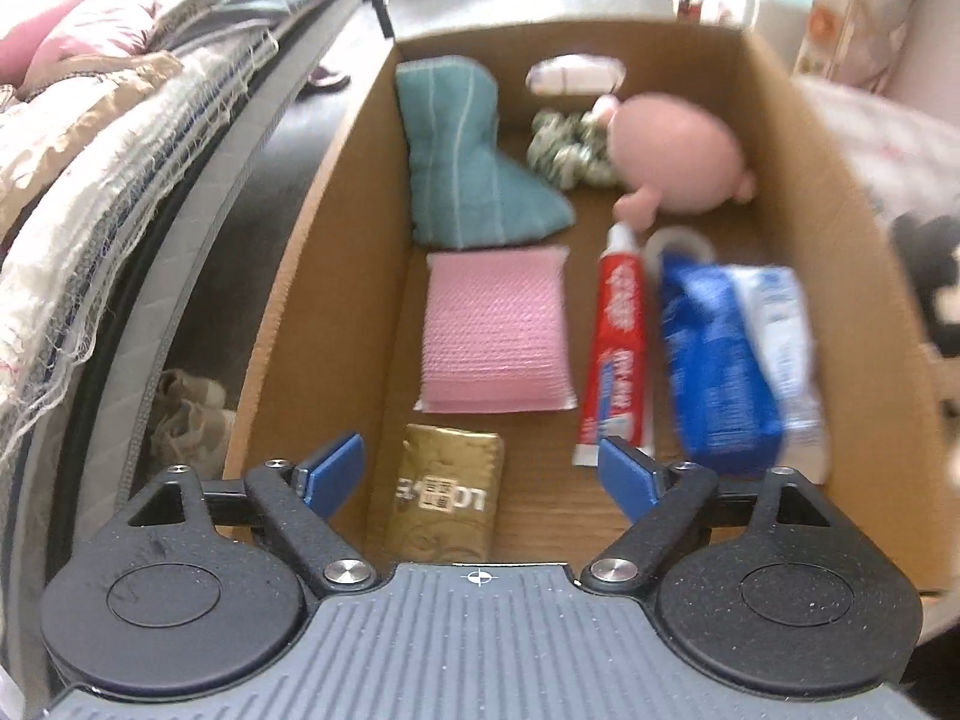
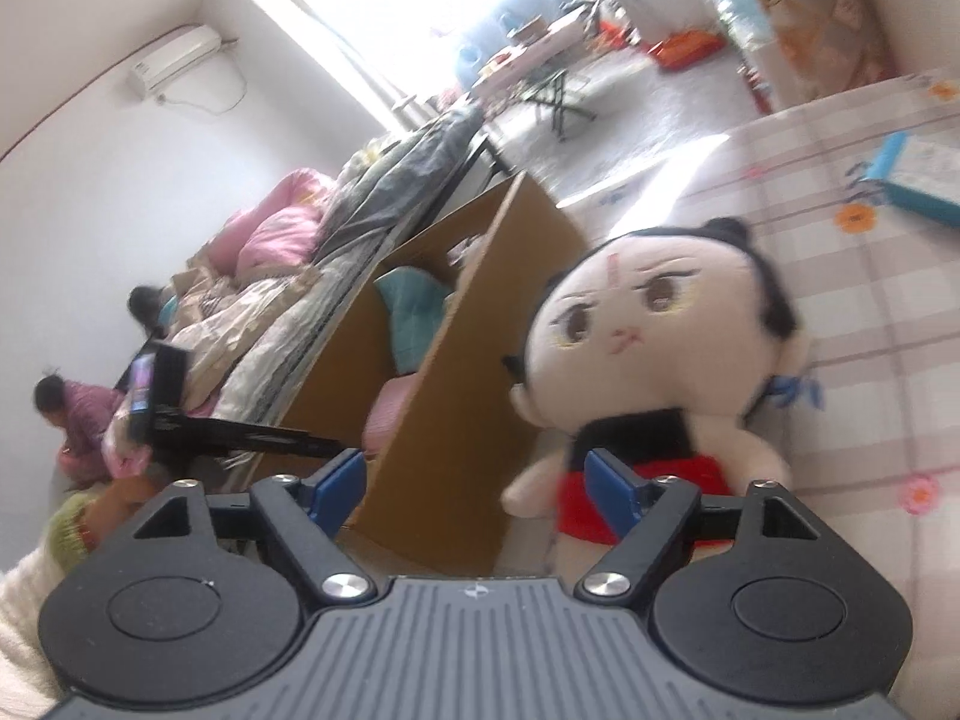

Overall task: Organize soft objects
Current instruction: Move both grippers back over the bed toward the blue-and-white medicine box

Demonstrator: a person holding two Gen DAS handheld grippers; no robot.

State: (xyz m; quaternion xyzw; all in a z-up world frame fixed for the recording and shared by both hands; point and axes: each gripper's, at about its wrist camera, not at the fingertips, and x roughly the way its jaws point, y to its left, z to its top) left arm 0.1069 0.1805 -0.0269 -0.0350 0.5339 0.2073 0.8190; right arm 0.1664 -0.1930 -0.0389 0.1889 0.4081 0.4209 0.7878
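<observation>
With both tongs spread wide and empty, the left gripper (image 1: pixel 480 468) above the cardboard box (image 1: pixel 336 228), the plush doll (image 2: pixel 654 360) just beyond the right gripper (image 2: pixel 474 480) should be centred between the pads before closing.

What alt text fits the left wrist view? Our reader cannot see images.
An open hand-held gripper hovers over a cardboard box holding a teal towel, pink cloth, gold packet, toothpaste tube, blue pack and pink toy.
</observation>
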